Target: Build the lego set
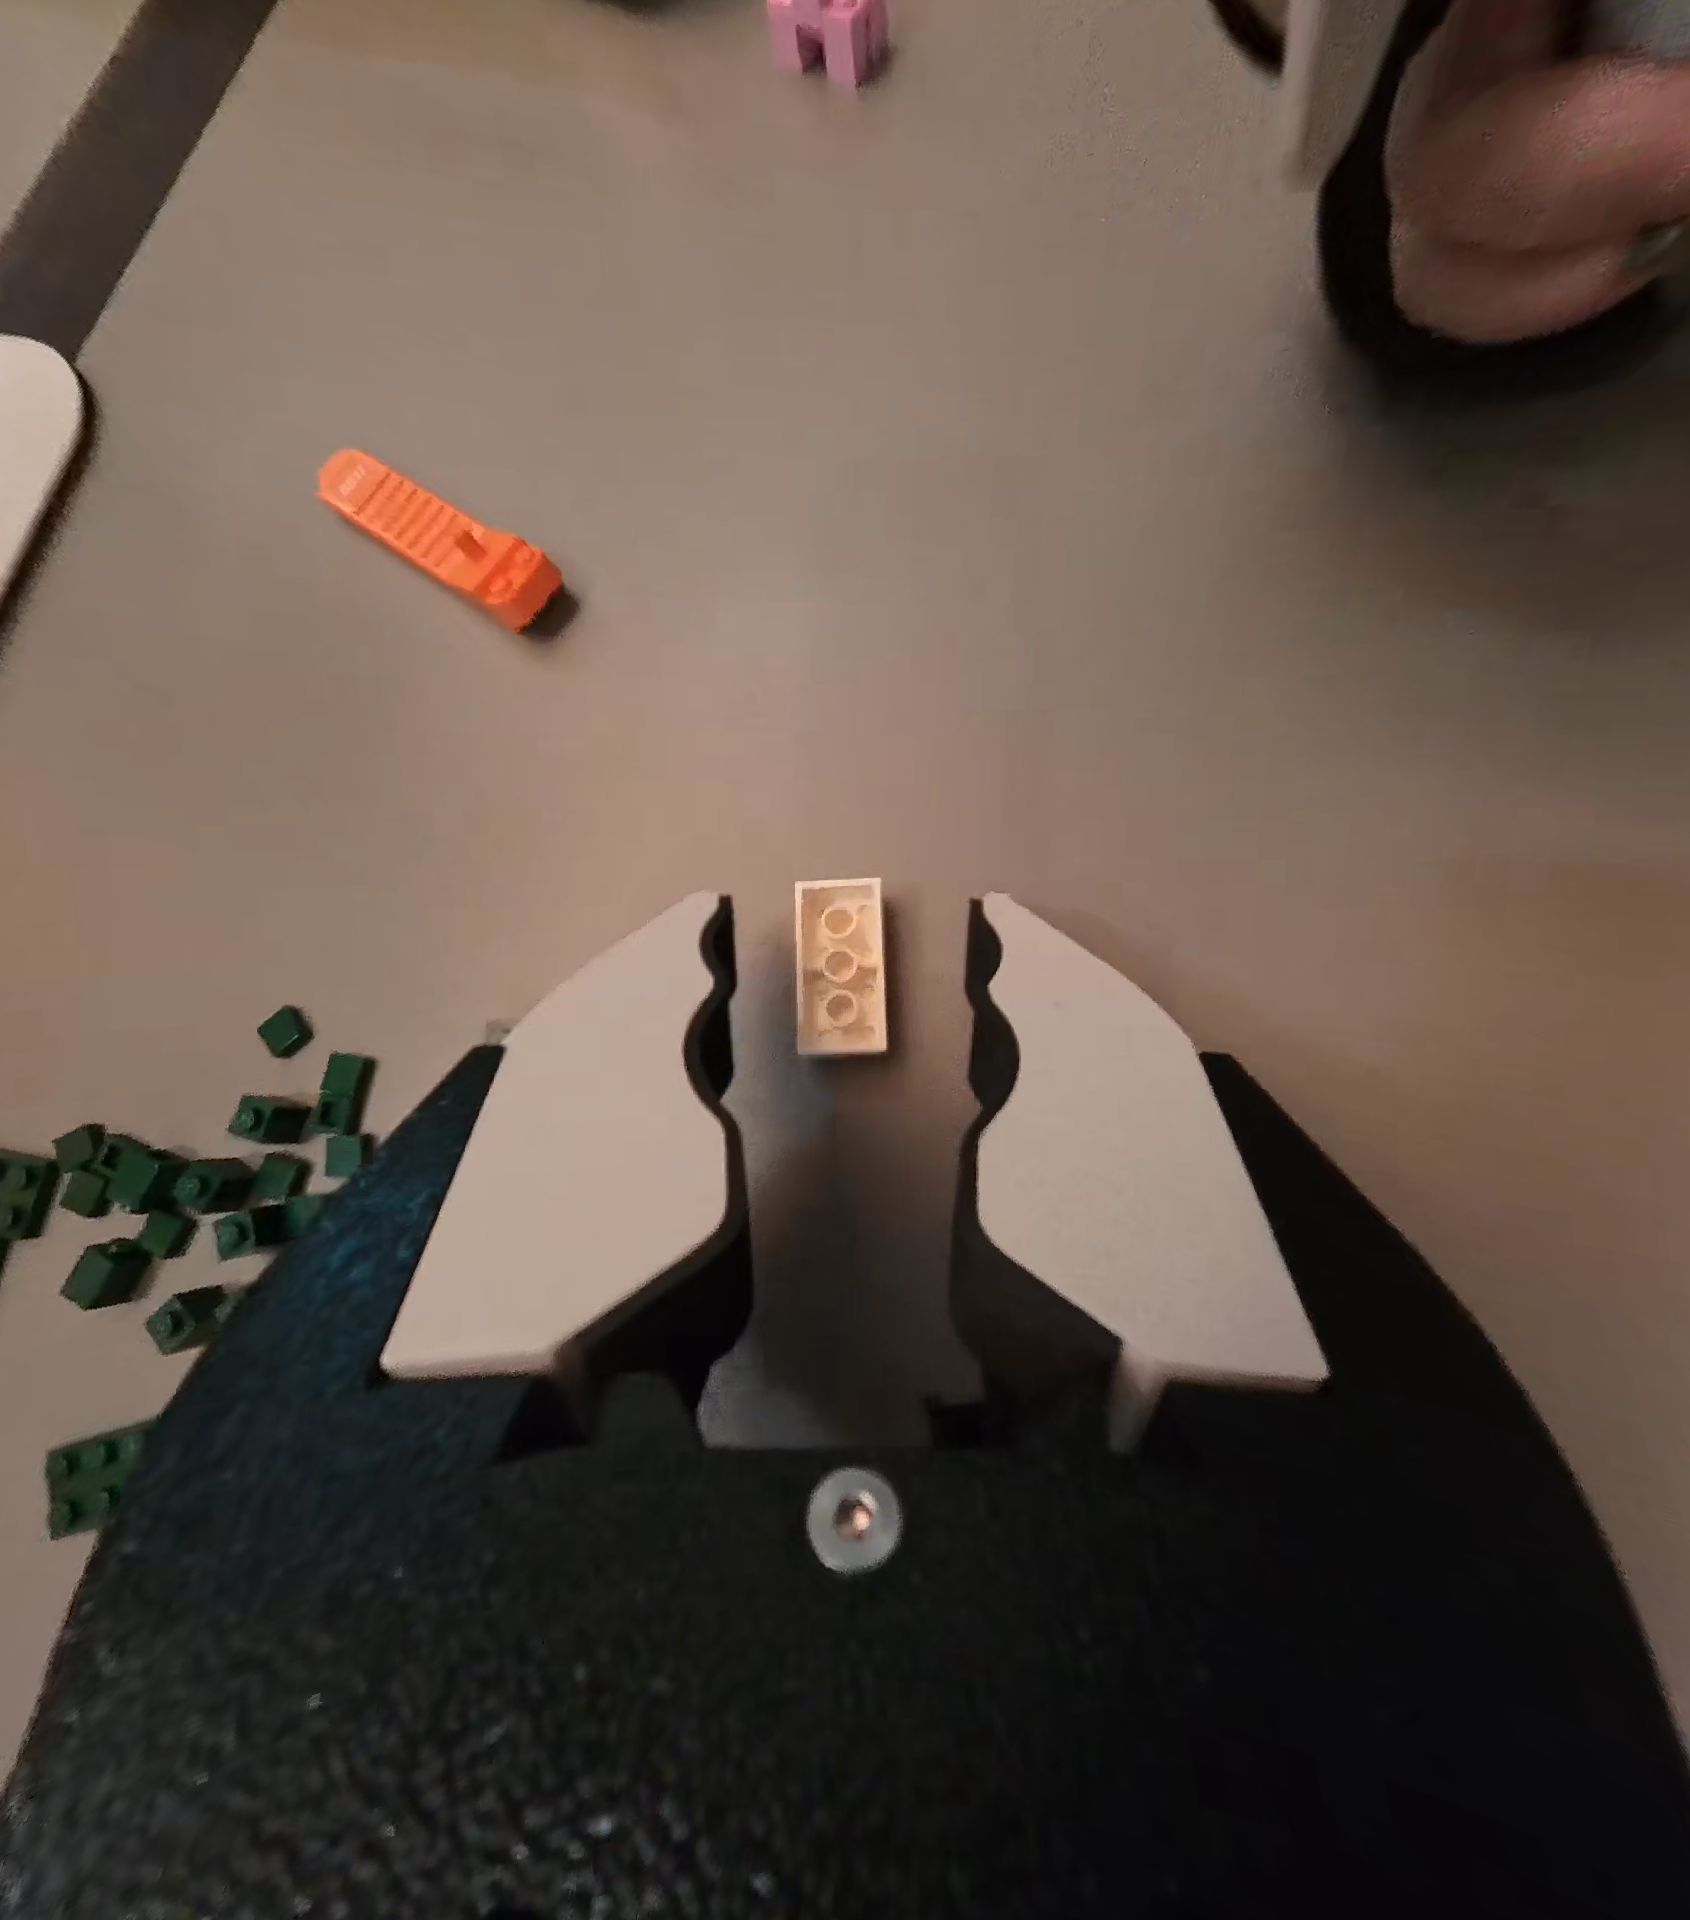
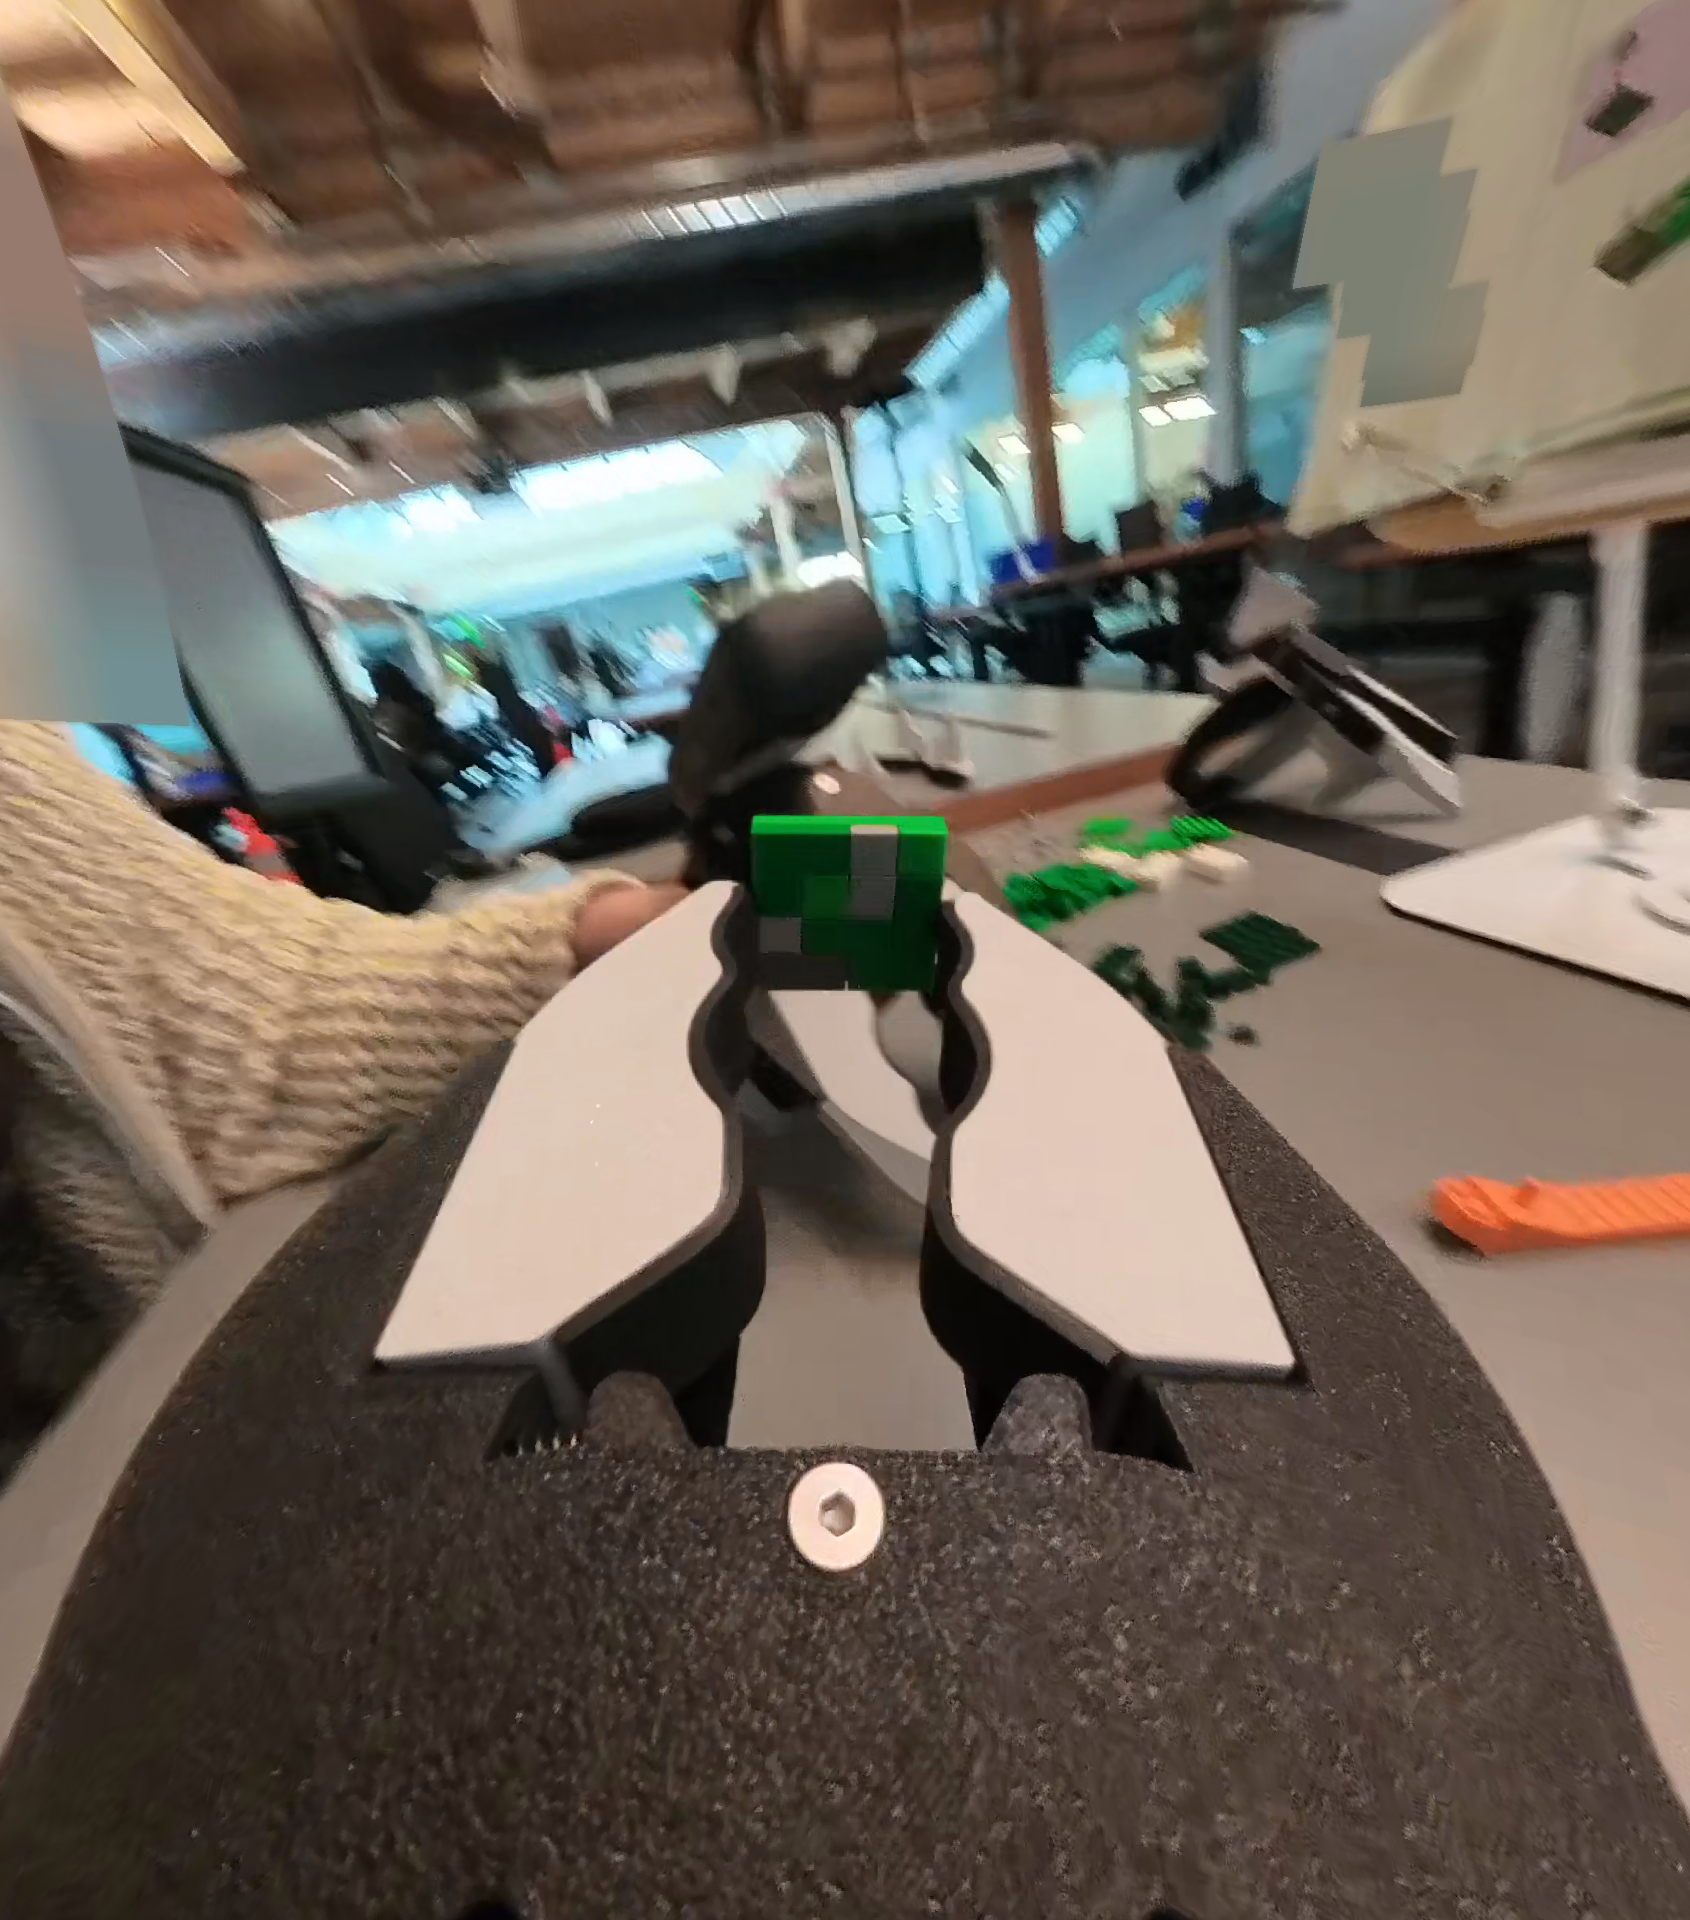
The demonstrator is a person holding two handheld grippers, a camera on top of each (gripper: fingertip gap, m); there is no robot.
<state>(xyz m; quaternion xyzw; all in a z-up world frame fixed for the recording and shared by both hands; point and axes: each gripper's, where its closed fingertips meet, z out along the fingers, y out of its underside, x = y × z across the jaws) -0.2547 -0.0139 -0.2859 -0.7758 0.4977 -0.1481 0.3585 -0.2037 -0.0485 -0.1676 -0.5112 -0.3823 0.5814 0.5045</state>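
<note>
A grey counter [image 1: 924, 416] is carrying a white rounded tray [image 2: 1506, 914] along its edge. A dark monitor [image 2: 249, 644] is standing behind, and a black office chair [image 2: 779, 675] is sitting beyond it.

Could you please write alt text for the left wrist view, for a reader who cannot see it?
The open left gripper hovers over a grey table with a white brick lying studs-down between its fingertips, untouched. An orange brick separator lies farther off to the left, and dark green pieces are scattered at lower left.
</note>
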